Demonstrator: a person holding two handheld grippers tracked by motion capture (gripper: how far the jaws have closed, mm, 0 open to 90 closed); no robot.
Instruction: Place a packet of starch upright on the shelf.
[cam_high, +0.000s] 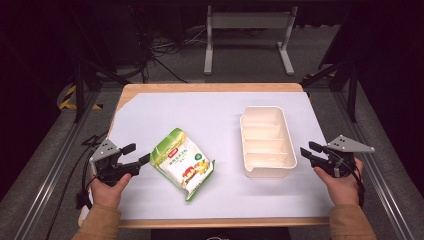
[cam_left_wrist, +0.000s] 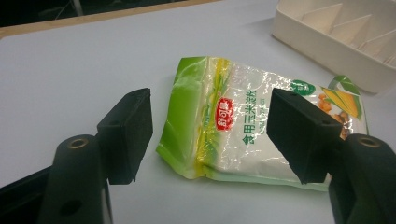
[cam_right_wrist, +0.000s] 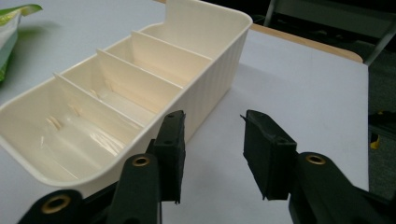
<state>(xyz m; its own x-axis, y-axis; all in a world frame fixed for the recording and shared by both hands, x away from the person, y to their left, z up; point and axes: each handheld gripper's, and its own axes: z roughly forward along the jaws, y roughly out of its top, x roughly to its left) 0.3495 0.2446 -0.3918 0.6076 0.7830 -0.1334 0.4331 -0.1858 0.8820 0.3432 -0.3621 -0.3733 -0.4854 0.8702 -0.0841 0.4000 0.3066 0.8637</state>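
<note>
A green and white food pouch lies flat on the white table cover, left of centre. My left gripper is open just to its left, low over the table. In the left gripper view the pouch lies between and beyond the two spread jaws, untouched. A cream divided tray stands right of centre, its compartments bare. My right gripper is open beside the tray's near right corner. In the right gripper view the tray's wall stands just left of the jaws, with nothing between them.
The white cover lies over a wooden table with an edge showing at the back and front. Metal frame rails run along both sides of the table. A white stand and cables are on the floor behind.
</note>
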